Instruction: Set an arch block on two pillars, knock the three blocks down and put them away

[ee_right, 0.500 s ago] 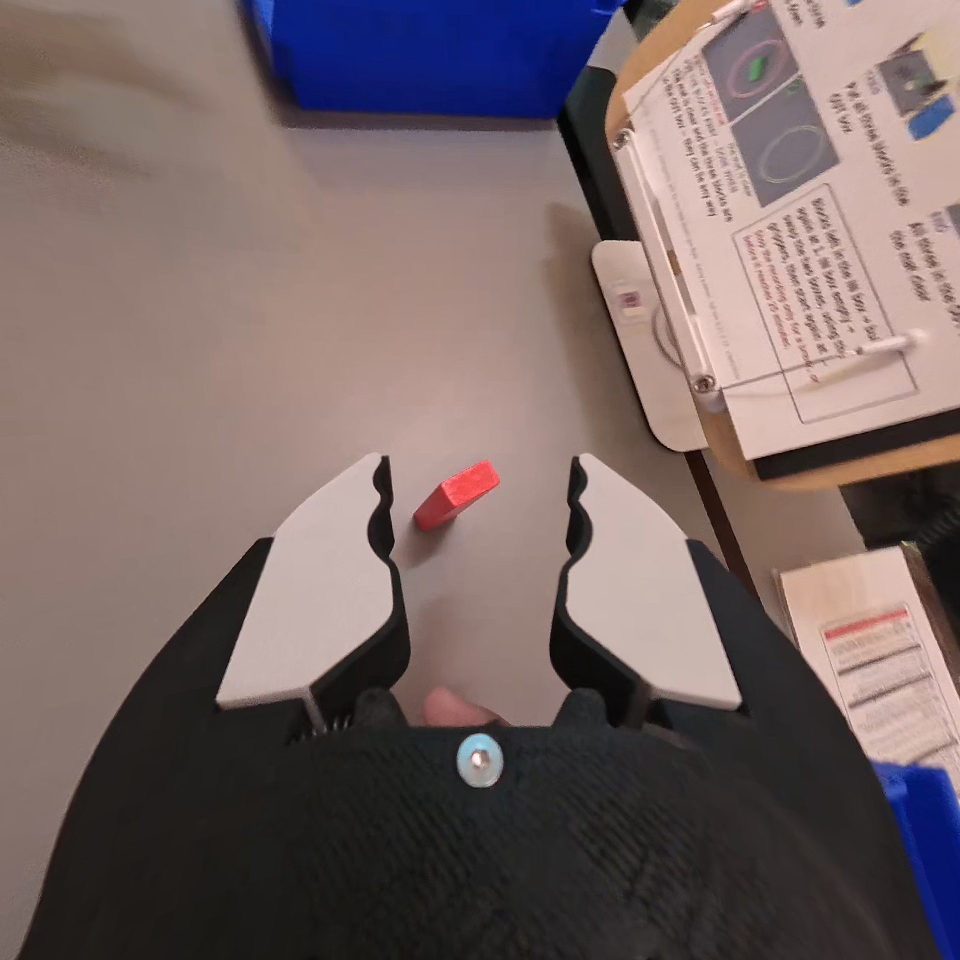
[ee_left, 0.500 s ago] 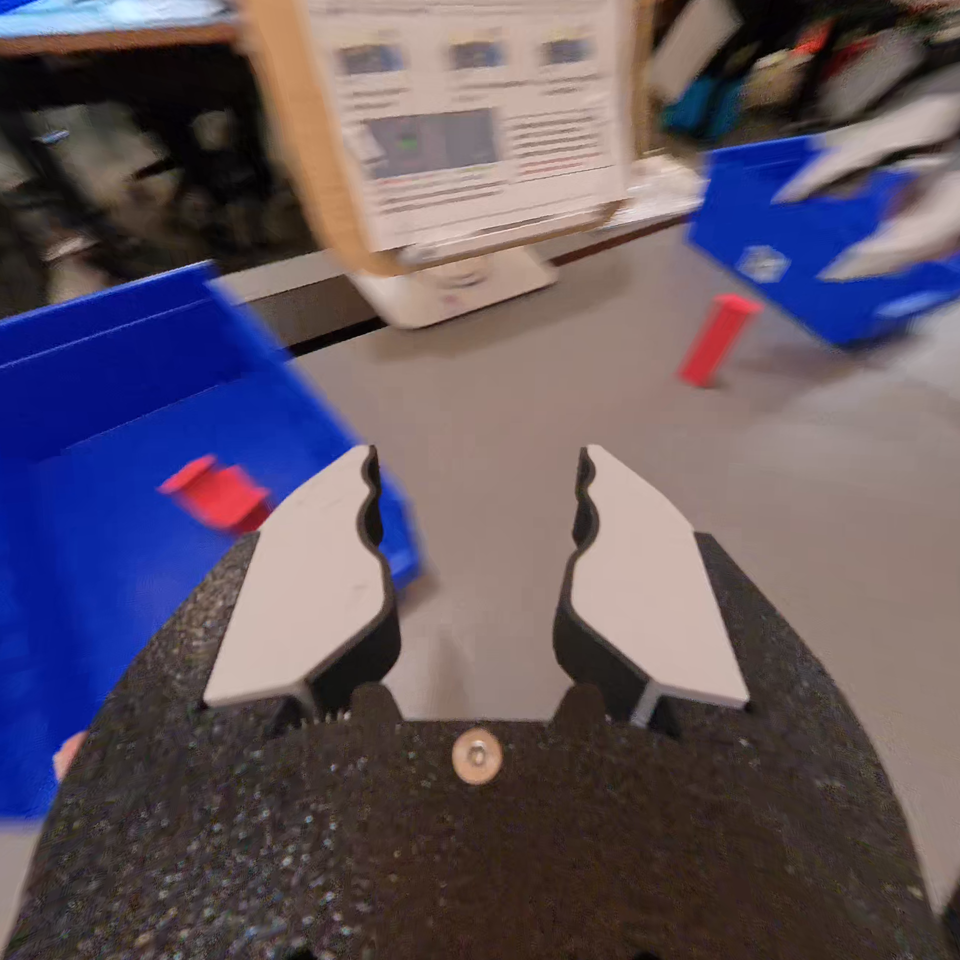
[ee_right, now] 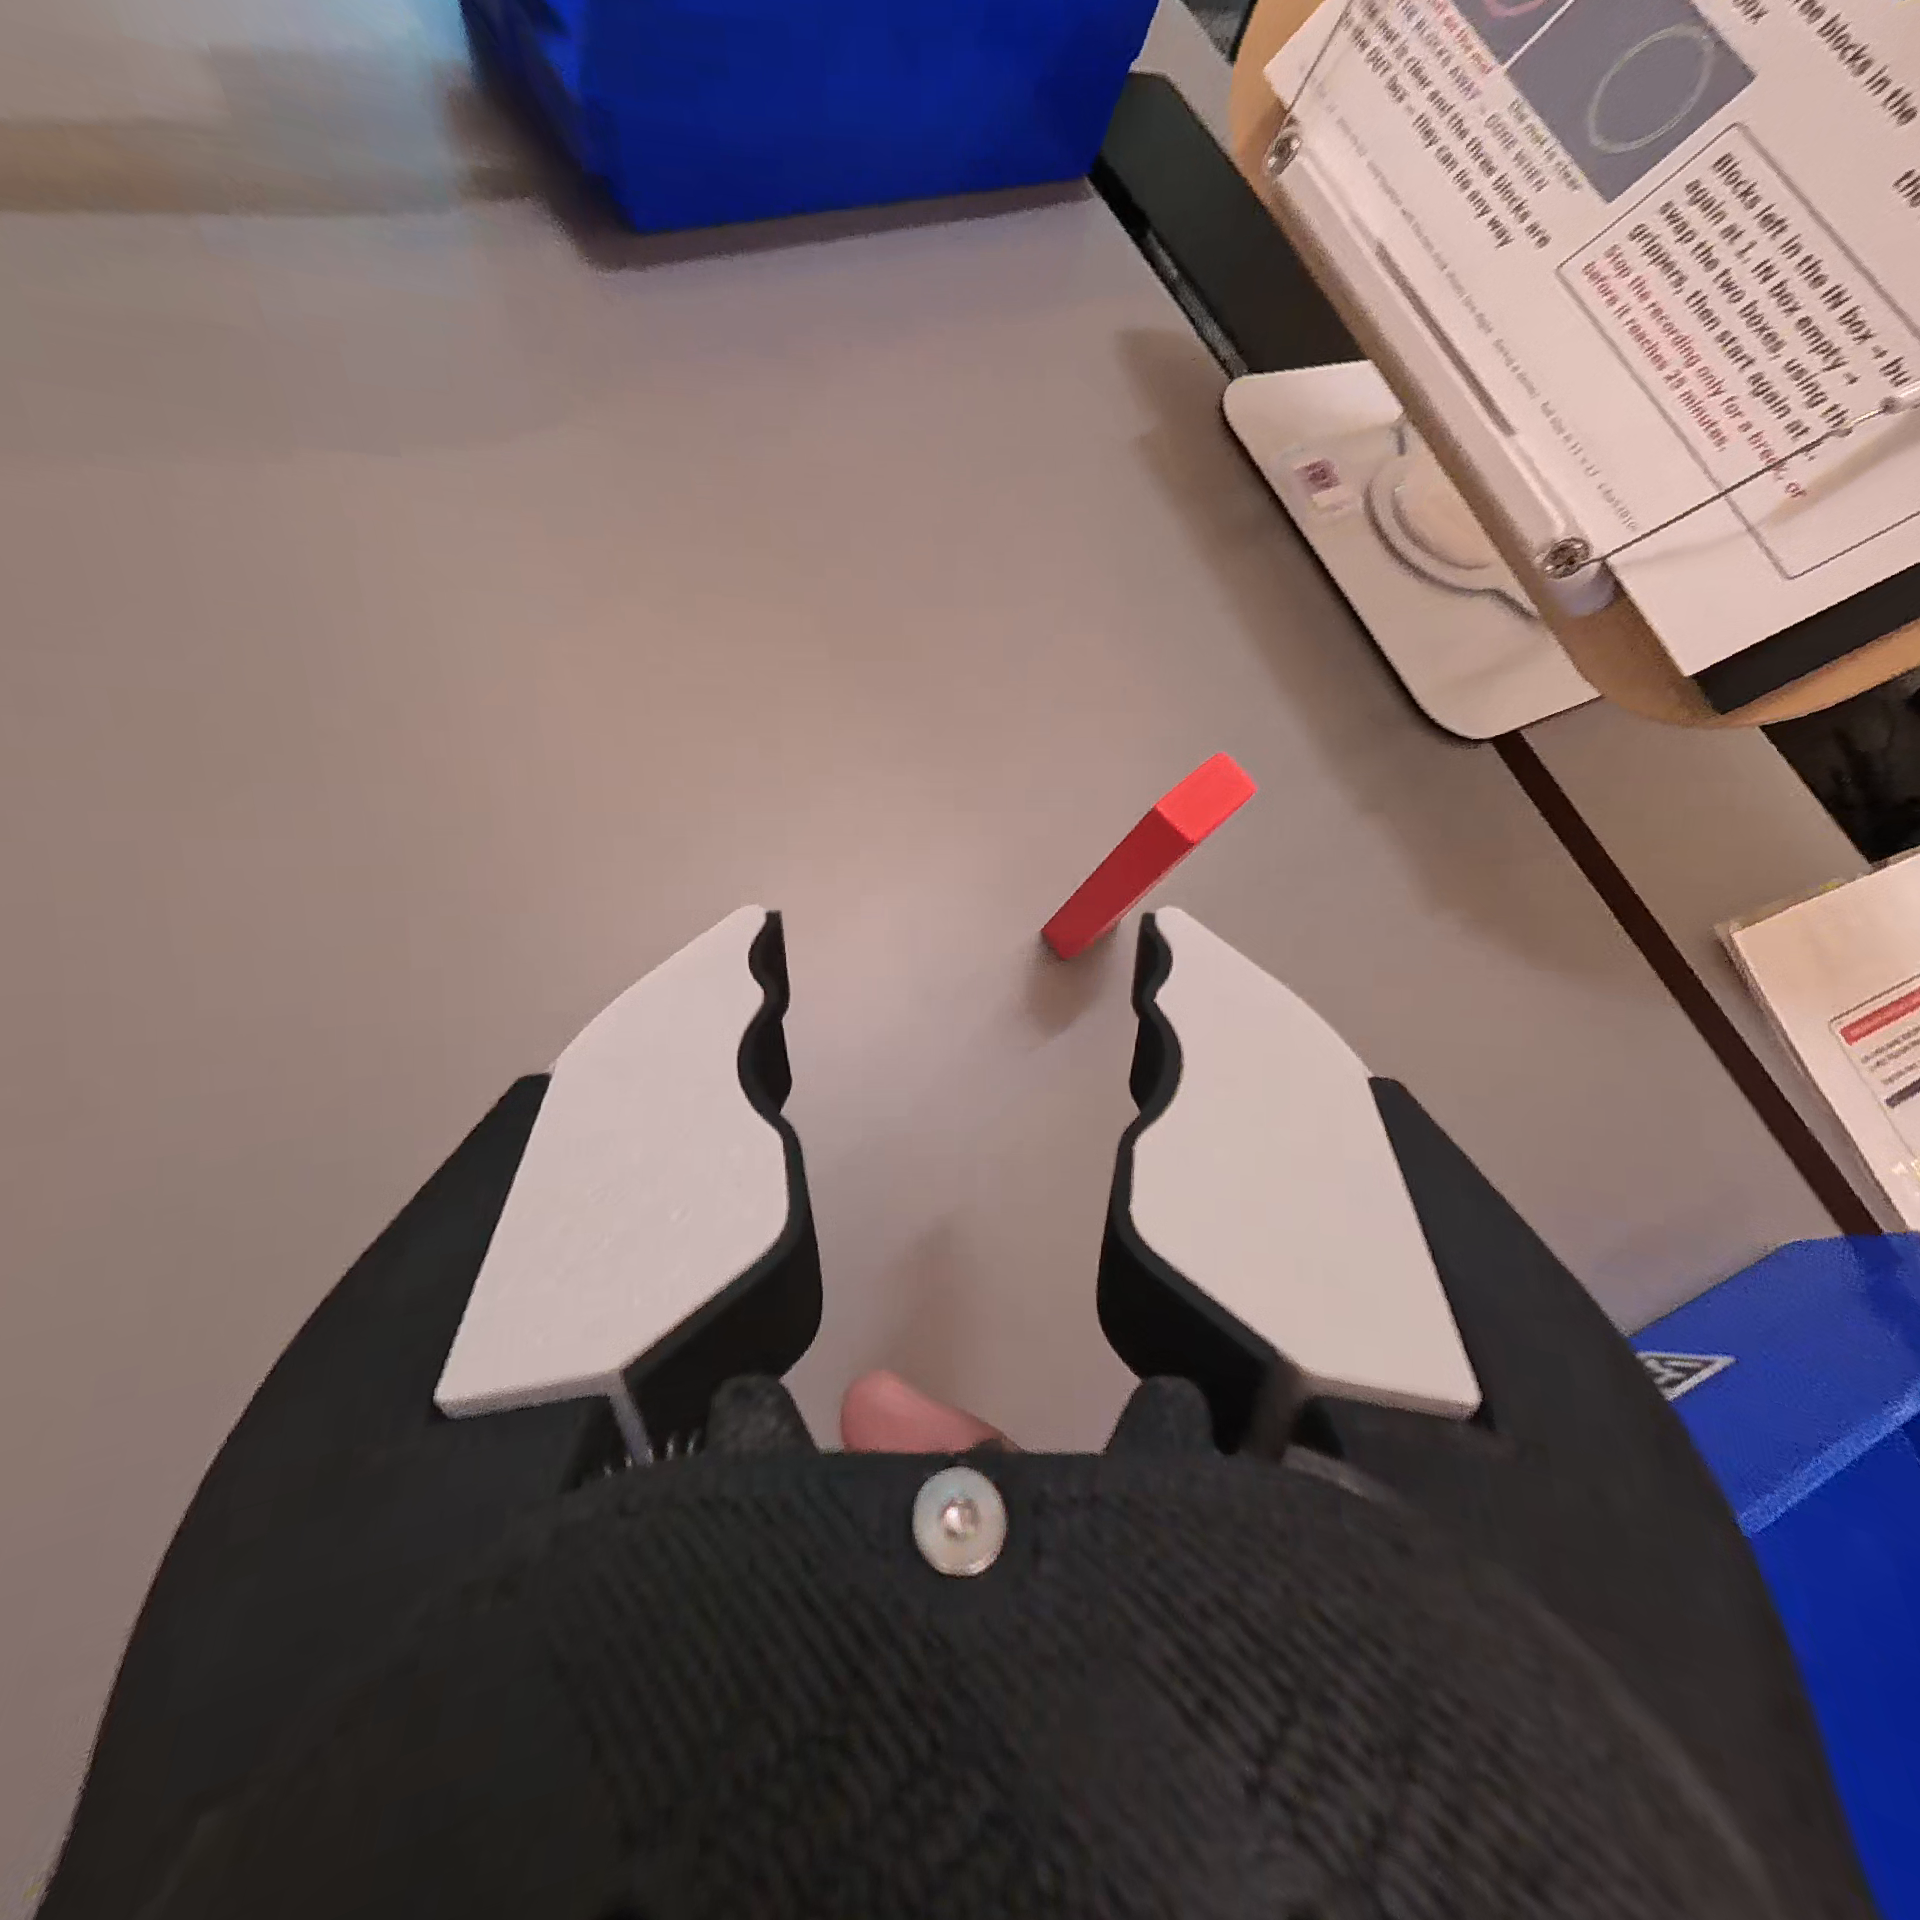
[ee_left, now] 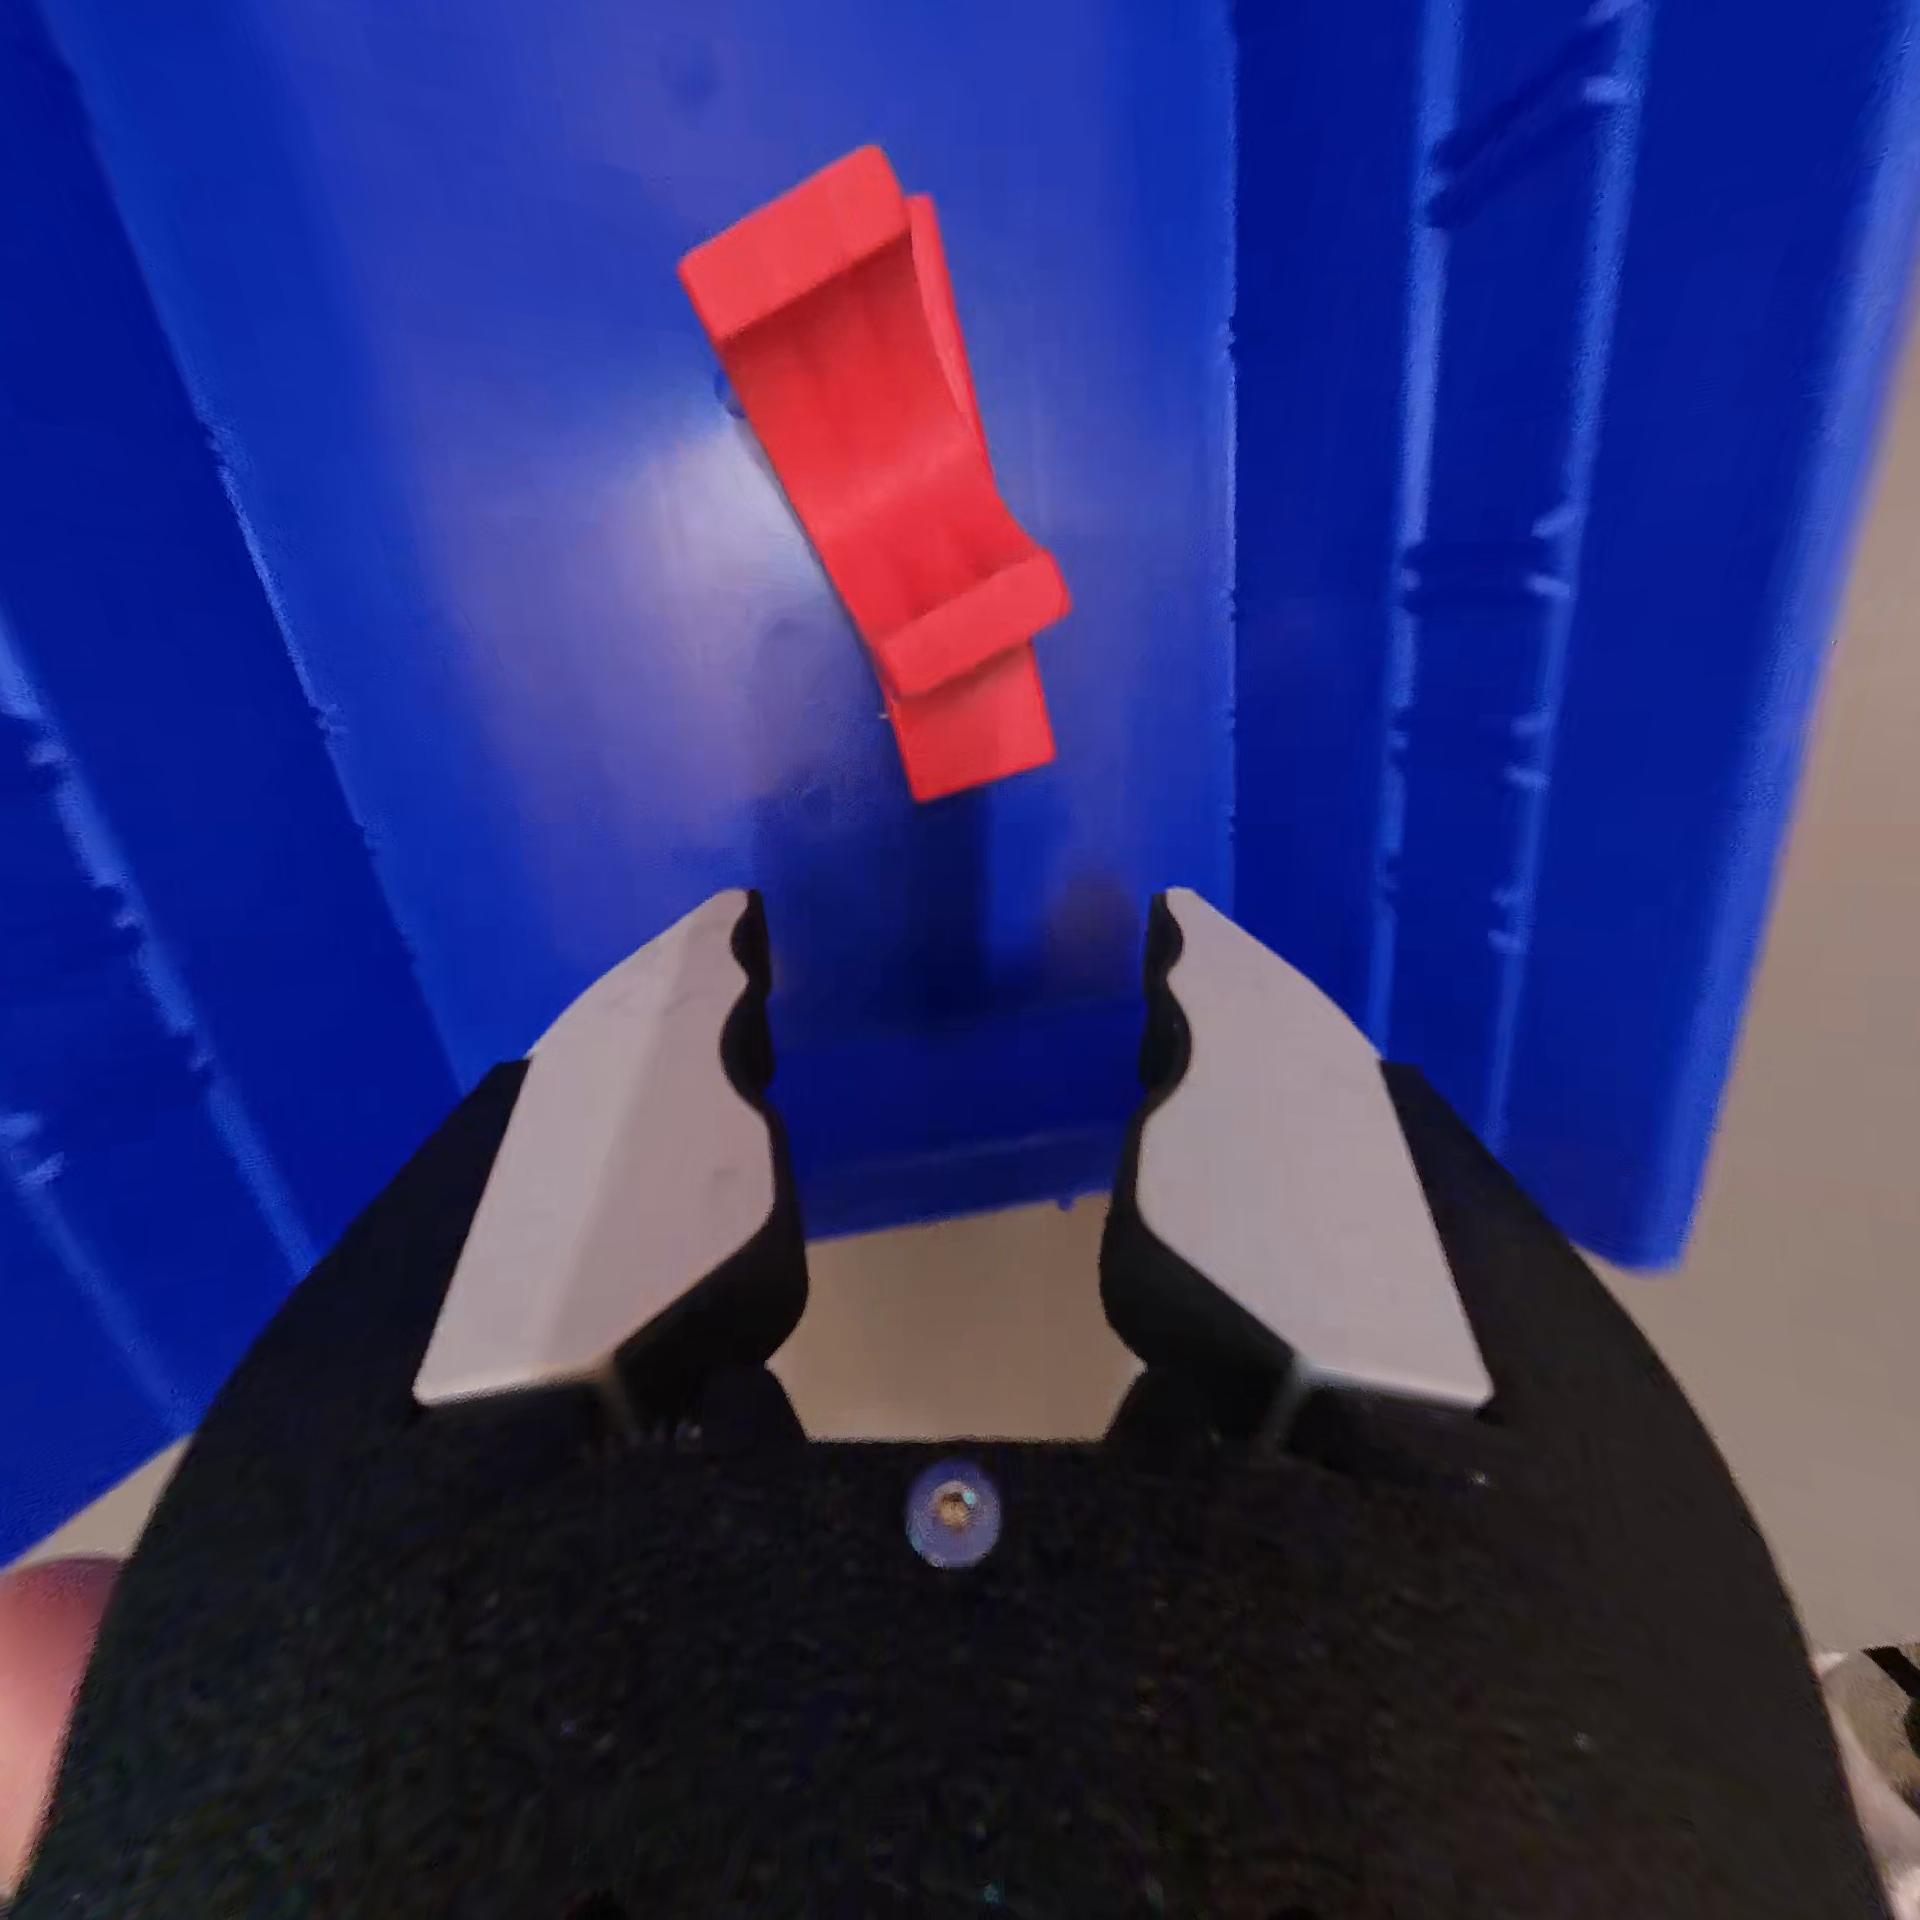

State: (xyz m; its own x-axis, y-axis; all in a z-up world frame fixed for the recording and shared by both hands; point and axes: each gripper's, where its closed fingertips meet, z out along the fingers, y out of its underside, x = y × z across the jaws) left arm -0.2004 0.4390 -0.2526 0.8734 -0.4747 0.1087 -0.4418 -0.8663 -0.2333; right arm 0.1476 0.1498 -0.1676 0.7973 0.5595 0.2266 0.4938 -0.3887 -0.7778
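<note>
The left hand-held gripper [ee_left: 956,925] is spread wide and holds nothing — its tips hang just over the near wall of a blue bin [ee_left: 312,520]. Beyond the tips, on the bin's floor, lies a red bridge-shaped block [ee_left: 883,447], well clear of both fingers [ee_left: 623,1143].

The right hand-held gripper [ee_right: 961,940] is likewise wide open and empty, poised over the grey worktop [ee_right: 520,623]. A red rectangular block [ee_right: 1143,857] stands on the worktop just beyond the right finger's tip, apart from it. Past that block, at the worktop's edge, sits a white stand [ee_right: 1382,561] bearing a clipboard with a printed sheet [ee_right: 1662,291]. Farthest off is a second blue bin [ee_right: 831,94] — another blue bin [ee_right: 1829,1455] sits close beside the gripper.
</note>
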